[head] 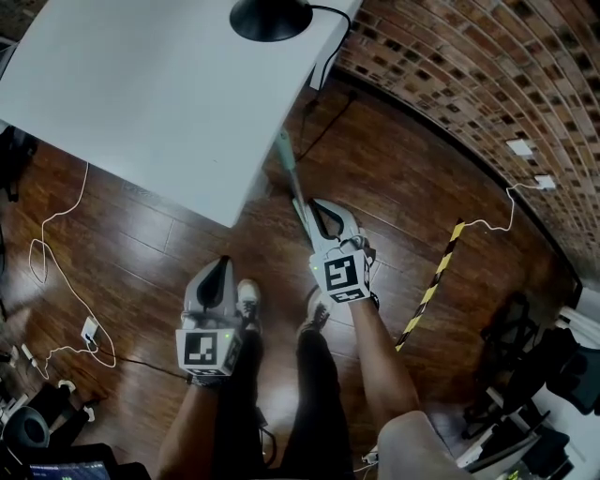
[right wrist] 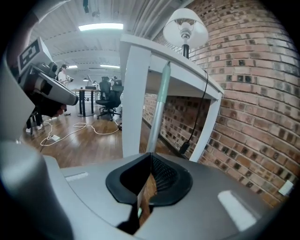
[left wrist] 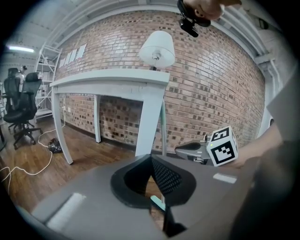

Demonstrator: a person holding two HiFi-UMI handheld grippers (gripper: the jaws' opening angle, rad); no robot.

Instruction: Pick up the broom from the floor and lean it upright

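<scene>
Underfoot, one dark wooden floor [head: 159,234] runs up to one brick wall [head: 469,84]. One white table [head: 141,94] stands on it beside that wall and carries one lamp [head: 270,17] near its wall-side corner. One broom [head: 292,178] stands upright, its pale green handle leaning on the table's edge beside a leg. Its head is hidden behind the right gripper [head: 324,206]. That gripper's jaws are pressed together with nothing between them, the tips close by the handle. The left gripper [head: 222,262] is apart from the broom, its jaws likewise closed and empty. Two black office chairs [left wrist: 21,101] show in the left gripper view. Two white cables [head: 56,262] trail over the floor, and one yellow-and-black strip [head: 433,281] lies near the wall. Two shoes [head: 248,300] show between the grippers.
</scene>
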